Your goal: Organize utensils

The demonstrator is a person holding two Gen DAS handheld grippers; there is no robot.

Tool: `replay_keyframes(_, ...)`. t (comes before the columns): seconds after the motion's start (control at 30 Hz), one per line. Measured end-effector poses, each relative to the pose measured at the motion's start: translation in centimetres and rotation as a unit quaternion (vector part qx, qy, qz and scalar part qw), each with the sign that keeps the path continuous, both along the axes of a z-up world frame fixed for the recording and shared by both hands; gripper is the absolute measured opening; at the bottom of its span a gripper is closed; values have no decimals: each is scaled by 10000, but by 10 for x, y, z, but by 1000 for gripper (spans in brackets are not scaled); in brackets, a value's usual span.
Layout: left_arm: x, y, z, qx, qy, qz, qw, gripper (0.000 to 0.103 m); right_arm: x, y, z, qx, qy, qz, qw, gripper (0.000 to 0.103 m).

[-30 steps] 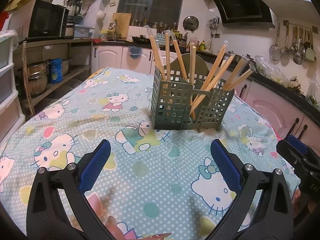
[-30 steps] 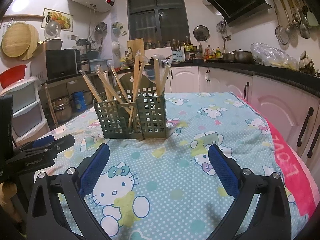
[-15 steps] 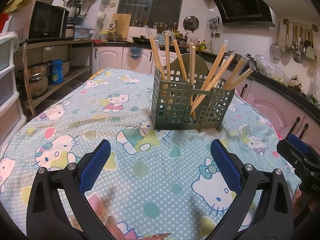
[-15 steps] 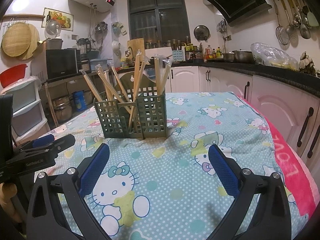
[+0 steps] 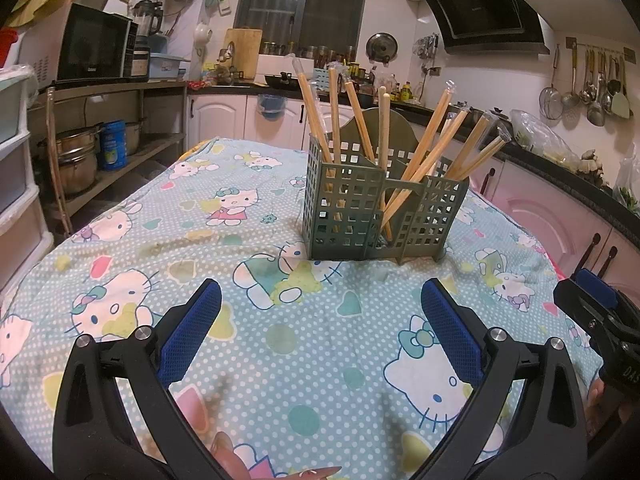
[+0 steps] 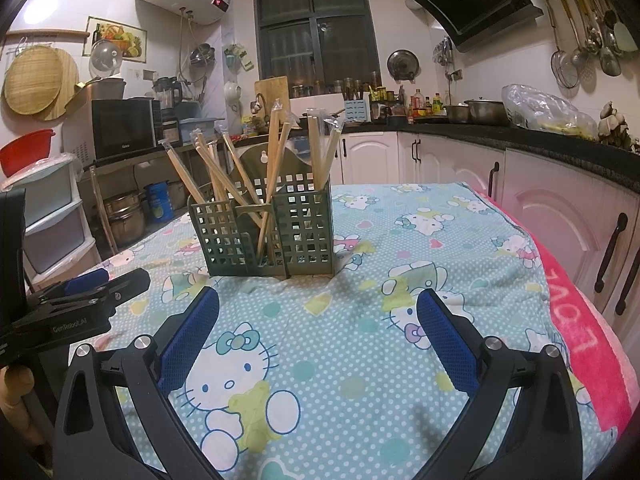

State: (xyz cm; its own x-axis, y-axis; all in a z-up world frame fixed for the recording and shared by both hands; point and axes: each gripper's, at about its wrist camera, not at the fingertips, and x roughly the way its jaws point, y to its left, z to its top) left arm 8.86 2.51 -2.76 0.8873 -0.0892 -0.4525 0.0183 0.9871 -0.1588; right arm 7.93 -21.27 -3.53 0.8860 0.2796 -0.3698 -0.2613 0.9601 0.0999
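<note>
The left gripper (image 5: 318, 300) is hovering low over the table (image 5: 160, 240) with its blue-padded fingers (image 5: 192, 328) spread wide and nothing between them; the right gripper (image 6: 318, 312) is hovering likewise, its fingers (image 6: 444, 336) gaping apart and gripping nothing; both are sitting well short of the green utensil holder (image 5: 380, 208), which is standing upright on the cartoon-cat tablecloth (image 6: 360, 360) near the middle of the table; the holder is a lattice-walled caddy with several compartments and a solid arched back panel; wooden chopsticks (image 5: 432, 152) in clear wrappers are standing in it, some leaning left, some fanning out to the right, with a few crossing between the middle and side sections; exactly which compartment each one is resting in is hard to tell through the lattice; in the left wrist view the right gripper is showing at the far right edge; in the right wrist view the left gripper is showing at the left edge, with a bit of a hand (image 6: 16, 384) beneath it; kitchen counters (image 6: 520, 136) are lining the walls behind
</note>
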Motion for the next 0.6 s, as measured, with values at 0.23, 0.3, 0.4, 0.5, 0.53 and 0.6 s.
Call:
replay_keyframes(0.23,0,-1,0,5,-4,1,10000,92,0,0,0,3,-1,-5,10000,96)
replay_keyframes(0.3,0,-1,0,9,-8,4,10000,92,0,0,0,3,1,0,10000,96)
replay_keyframes(0.4,-1,-1,0,16,0,1,10000,92,0,0,0,0,-1,4,10000,96)
replay_keyframes(0.5,0,-1,0,8,3,-1,10000,92,0,0,0,3,-1,1,10000,96)
replay_keyframes(0.53,-1,-2,0,8,2,-5,10000,92,0,-1,0,5,-2,-4,10000,96)
replay_keyframes(0.6,-1,0,1,4,6,-6,10000,92,0,-1,0,15,3,-7,10000,96)
